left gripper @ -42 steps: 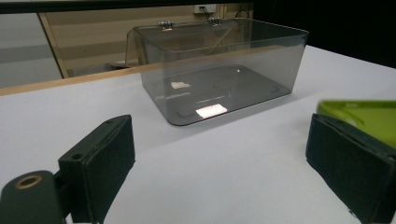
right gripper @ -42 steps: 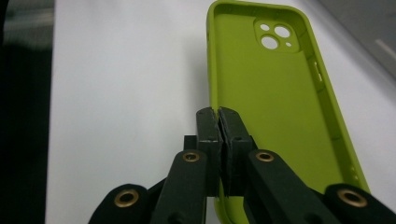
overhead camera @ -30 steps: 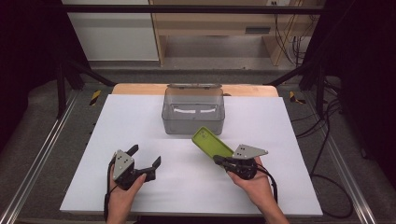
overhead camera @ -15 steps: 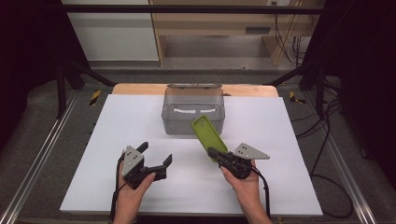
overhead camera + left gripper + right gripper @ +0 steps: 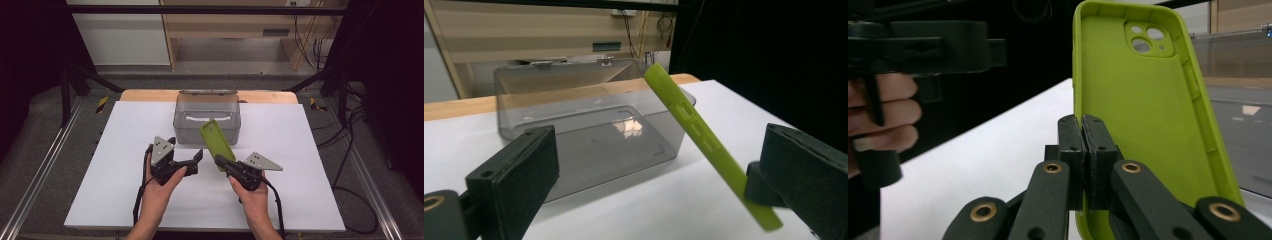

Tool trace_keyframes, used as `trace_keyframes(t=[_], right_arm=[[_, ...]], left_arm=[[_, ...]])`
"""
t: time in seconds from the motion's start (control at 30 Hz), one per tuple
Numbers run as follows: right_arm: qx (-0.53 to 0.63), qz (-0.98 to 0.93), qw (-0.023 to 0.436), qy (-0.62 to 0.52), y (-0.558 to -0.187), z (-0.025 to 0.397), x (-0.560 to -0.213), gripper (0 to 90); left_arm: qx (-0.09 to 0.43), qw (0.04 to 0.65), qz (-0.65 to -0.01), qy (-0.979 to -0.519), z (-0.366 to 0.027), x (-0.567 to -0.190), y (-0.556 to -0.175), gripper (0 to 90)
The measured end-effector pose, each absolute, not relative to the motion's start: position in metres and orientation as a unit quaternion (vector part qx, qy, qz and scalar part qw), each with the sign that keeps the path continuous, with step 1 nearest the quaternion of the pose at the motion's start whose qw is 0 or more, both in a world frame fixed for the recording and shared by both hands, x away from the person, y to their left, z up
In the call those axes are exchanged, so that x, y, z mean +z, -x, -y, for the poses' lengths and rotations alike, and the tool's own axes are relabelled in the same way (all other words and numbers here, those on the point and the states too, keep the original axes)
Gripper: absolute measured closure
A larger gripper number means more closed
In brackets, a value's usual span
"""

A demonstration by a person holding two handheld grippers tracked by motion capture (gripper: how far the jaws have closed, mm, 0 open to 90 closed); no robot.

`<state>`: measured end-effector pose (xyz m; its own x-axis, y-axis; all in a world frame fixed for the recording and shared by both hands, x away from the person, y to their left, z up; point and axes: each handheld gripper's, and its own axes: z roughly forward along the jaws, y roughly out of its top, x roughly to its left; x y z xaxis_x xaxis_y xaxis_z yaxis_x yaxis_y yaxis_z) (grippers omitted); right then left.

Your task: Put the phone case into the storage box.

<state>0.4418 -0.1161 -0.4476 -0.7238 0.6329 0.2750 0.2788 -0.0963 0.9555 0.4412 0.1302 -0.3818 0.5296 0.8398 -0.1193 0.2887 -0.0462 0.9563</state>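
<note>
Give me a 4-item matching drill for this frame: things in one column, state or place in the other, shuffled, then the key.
1. left gripper
2. right gripper
3. phone case
4. clear bin

a. at the table's far edge, lid up
b. green, tilted, held off the table
c. open, jaws spread
d. clamped on the case's edge

Pairs: 1-c, 2-d, 3-b, 4-a
</note>
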Motion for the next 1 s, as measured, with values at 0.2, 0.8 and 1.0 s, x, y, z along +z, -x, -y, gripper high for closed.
trace_keyframes(t=[0.2, 0.8, 1.0], right_arm=[[0.678, -0.633, 0.116, -0.356, -0.442, 0.117, -0.439, 88.0], [0.693, -0.608, 0.114, -0.371, -0.454, 0.088, -0.431, 88.0], [0.693, -0.612, 0.123, -0.361, -0.453, 0.070, -0.426, 88.0]], left_arm=[[0.231, 0.555, -0.429, -0.675, -0.116, -0.370, -0.452, 3.3], [0.266, 0.548, -0.455, -0.649, -0.125, -0.364, -0.465, 8.2], [0.238, 0.571, -0.489, -0.616, -0.137, -0.374, -0.465, 13.7]])
